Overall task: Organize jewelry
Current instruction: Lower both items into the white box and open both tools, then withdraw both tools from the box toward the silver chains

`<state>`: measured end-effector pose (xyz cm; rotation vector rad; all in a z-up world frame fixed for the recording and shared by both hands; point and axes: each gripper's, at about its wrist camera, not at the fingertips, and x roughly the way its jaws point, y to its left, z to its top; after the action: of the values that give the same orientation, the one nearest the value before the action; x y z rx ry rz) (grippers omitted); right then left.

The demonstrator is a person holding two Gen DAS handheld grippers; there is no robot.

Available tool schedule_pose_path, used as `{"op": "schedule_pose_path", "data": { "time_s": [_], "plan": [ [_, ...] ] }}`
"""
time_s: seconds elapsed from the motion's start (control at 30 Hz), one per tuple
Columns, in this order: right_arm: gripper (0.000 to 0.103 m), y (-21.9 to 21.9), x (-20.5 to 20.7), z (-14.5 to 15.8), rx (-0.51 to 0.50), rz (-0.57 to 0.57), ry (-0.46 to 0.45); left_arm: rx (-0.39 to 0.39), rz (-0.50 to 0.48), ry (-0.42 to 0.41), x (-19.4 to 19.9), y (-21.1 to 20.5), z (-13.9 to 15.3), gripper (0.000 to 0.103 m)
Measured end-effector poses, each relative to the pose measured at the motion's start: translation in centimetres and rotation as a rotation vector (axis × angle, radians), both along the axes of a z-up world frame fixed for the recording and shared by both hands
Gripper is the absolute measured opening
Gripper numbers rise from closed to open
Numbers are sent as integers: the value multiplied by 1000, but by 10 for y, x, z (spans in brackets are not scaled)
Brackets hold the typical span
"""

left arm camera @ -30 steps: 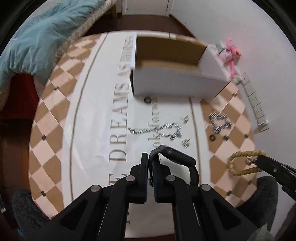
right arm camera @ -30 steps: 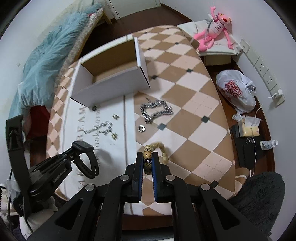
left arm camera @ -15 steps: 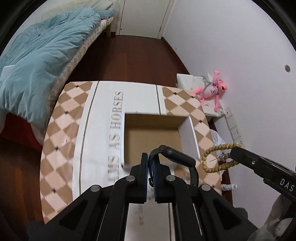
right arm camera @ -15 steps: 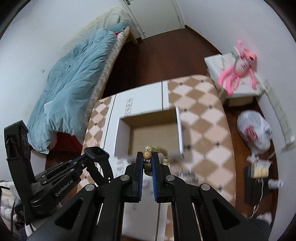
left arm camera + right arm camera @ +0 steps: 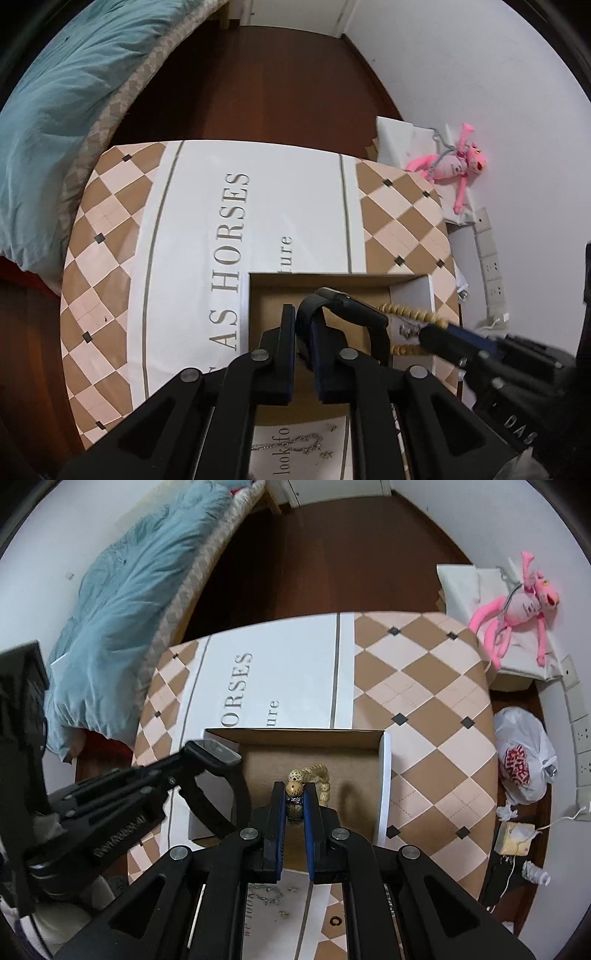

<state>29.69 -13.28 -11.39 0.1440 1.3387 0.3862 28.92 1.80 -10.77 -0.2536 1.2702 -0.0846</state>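
An open cardboard box [image 5: 275,291] [image 5: 382,775] with white outer walls stands on the table. My left gripper [image 5: 303,325] is shut on the strap of a black smartwatch [image 5: 351,306] and holds it over the box; the watch also shows in the right wrist view [image 5: 212,755]. My right gripper [image 5: 294,797] is shut on a tan wooden bead bracelet [image 5: 314,775] and holds it over the box, to the right of the watch; the beads also show in the left wrist view [image 5: 406,314]. A silver chain [image 5: 295,445] lies on the table in front of the box.
The table carries a white and tan checked cloth [image 5: 424,686] with printed letters. Small silver pieces and a ring [image 5: 335,920] lie near the front. A bed with a teal duvet [image 5: 129,602] is at the left. A pink plush toy [image 5: 517,602] and a plastic bag [image 5: 524,760] are at the right.
Both grippers have come lower and closer over the box with the watch and the bracelet still held. The box now fills the lower middle of both views.
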Motion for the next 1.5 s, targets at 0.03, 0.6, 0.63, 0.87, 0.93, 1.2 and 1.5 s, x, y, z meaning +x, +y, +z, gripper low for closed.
{"op": "schedule_pose_path", "data": {
  "time_s": [0.03,0.6,0.63,0.87,0.93,1.2,1.5],
  "plan": [
    [11,-1,2,-3,-6,1,11,11,1,1,2,0,1,14],
    [99,-9,-29,-18,-314,-11,-73,304,56,-139,-39,5,5,101],
    [99,-11,-32,-22,-317,-19,-73,307,57,-141,-42,5,4,101],
    [99,-15,-52,-25,-333,-68,-95,315,66,-150,-58,0,3,101],
    [99,-15,-57,-20,-337,-78,-112,318,65,-162,-64,-3,6,101],
    [99,-23,-78,13,-333,-117,-186,315,65,-222,-86,-11,34,101],
    [99,-29,-118,63,-308,-148,-293,315,87,-313,-122,-14,79,101]
  ]
}}
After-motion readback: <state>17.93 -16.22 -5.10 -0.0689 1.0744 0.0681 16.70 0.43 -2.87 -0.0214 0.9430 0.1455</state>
